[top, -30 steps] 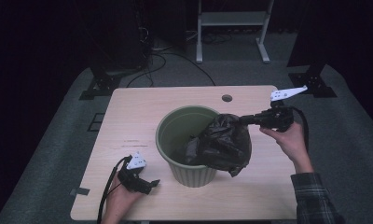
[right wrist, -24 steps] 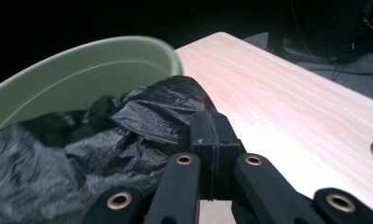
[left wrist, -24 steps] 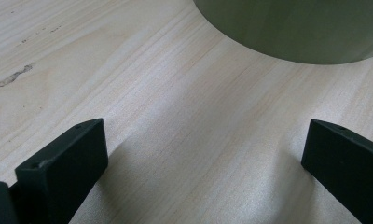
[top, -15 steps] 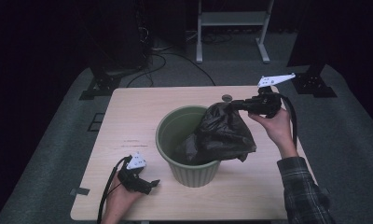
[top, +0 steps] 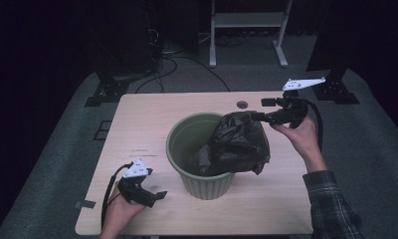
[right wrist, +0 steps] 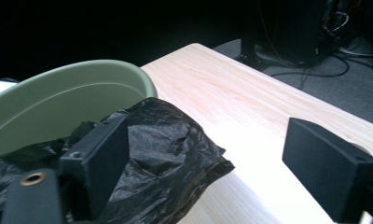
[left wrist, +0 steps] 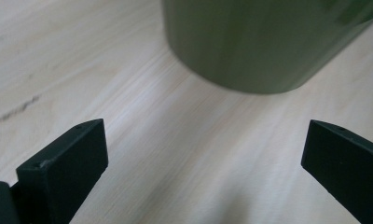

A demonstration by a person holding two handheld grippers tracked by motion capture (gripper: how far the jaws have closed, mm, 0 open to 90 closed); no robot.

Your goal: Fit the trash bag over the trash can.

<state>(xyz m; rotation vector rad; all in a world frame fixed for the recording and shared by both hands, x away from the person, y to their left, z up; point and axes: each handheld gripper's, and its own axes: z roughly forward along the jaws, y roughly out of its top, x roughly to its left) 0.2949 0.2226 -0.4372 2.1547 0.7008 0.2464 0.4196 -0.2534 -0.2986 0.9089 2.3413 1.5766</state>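
Since a second ago the right gripper [top: 263, 110] has swung up and back, and its jaws now stand wide, the black bag [top: 237, 144] apparently let go, though one jaw lies close against the plastic. On the wooden table [top: 137, 124] the green bin [top: 197, 164] stands central, the bag draped over its right rim, half inside. Nearer the front edge, the left gripper [top: 154, 196] rests, jaws wide, aimed at the bin's base. A small round hole [top: 242, 104] lies behind.

The bin [top: 203, 149] sits between the left gripper [top: 159, 195] and right gripper [top: 266, 109]; the bag [top: 239, 144] hangs in it, by the right one.
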